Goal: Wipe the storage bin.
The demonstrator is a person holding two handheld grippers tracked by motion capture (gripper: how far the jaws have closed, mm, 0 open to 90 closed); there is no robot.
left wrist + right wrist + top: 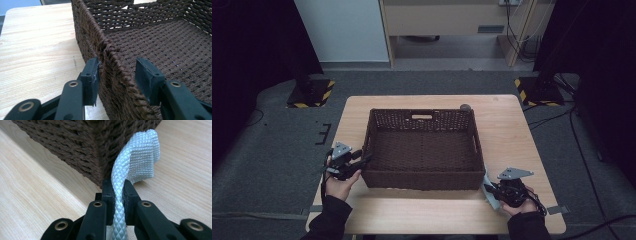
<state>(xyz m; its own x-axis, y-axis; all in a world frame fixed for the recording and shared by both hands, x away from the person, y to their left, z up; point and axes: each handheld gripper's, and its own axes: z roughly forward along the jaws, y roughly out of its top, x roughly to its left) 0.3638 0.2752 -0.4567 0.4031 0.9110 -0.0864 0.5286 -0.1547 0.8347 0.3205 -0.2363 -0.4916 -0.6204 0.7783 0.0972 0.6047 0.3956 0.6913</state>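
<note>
The wooden table [512, 130] is carrying the woven basket [424, 150], stiff-walled and probably light. The left gripper [117, 72] is straddling its rim, jaws apart. The right gripper [117, 192] is pinching the soft, limp grey cloth [140, 157] beside the basket's corner; take it at a folded edge.

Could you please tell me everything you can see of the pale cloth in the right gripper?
The pale grey-white cloth with a quilted diamond weave is folded lengthwise into a thick band and clamped between the shut black jaws of the right gripper. It rises from the jaws and curls over, limp, beside the near right corner of the dark brown woven basket. Whether it touches the wicker is unclear. Below it lies the light wooden table.
</note>
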